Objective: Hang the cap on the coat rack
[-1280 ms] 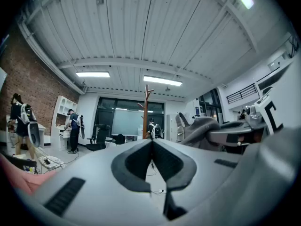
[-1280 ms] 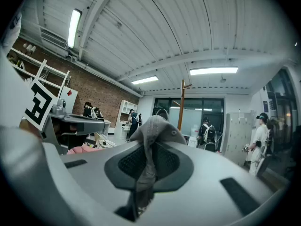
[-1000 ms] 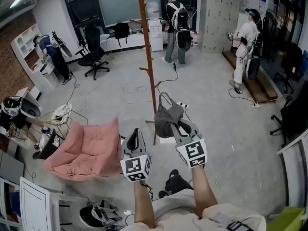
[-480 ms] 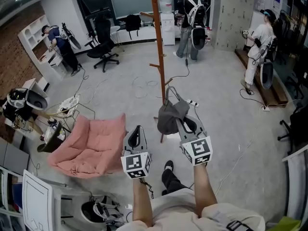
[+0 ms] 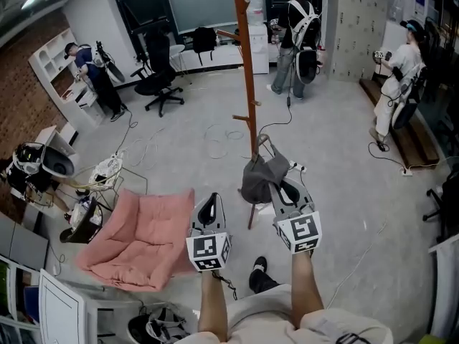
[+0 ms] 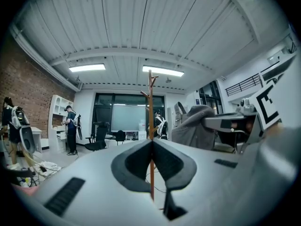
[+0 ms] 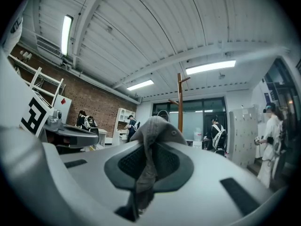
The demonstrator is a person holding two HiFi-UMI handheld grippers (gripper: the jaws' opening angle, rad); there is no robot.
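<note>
The right gripper (image 5: 285,190) pinches the crumpled grey fabric cap (image 5: 262,176) between its closed jaws, close in front of the tall brown wooden coat rack (image 5: 248,84). The left gripper (image 5: 208,206) has its jaws together on nothing. Both marker cubes (image 5: 297,232) show black-and-white square codes, and a pink cushion (image 5: 140,235) lies on the floor to the left.

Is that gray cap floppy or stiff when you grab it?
Probably floppy: the cap sags in folds from the right gripper, whose jaws pinch thin fabric. It likely weighs little, since one small pinch holds it. It may swing when moved, as most hangs free.
</note>
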